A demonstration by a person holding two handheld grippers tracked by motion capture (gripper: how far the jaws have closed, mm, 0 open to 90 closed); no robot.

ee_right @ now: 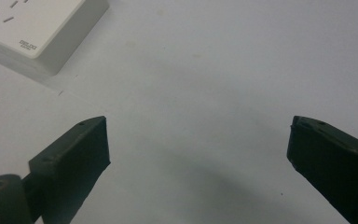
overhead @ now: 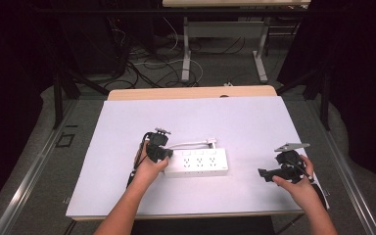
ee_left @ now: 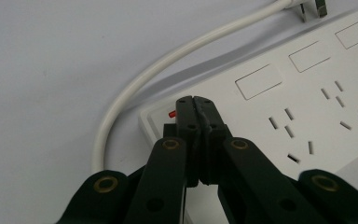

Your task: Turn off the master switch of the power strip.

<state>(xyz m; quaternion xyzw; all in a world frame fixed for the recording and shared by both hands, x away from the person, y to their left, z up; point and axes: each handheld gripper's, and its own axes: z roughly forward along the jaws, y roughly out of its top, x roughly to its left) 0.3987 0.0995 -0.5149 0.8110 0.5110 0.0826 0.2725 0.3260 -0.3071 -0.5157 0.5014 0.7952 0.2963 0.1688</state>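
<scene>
In the high view, the left gripper (overhead: 164,154) rests at the left end of a white power strip (overhead: 200,163), which lies near the middle of the white table (overhead: 127,122). The right gripper (overhead: 264,173) is held well apart to the right, over bare surface, not far from the table's right and near edges. Wide open room lies behind the strip and to its left; its white cable (overhead: 191,145) curls along the far side, ending in a plug (overhead: 211,143) just behind the strip. Beyond the table's far edge, the floor carries loose cables (overhead: 147,68) and the legs of another table (overhead: 186,54).

In the left gripper view, the left gripper (ee_left: 195,100) has its jaws clenched together, tips pressed down at the strip's (ee_left: 307,93) end beside a small red spot (ee_left: 171,113). The cable (ee_left: 135,88) arcs round to the left, close by; the plug (ee_left: 310,8) sits at the top edge.

In the right gripper view, the right gripper (ee_right: 199,126) is released, its jaws spread wide over bare table (ee_right: 214,70). A corner of the strip (ee_right: 42,32) lies to the upper left, clear of the jaws.
</scene>
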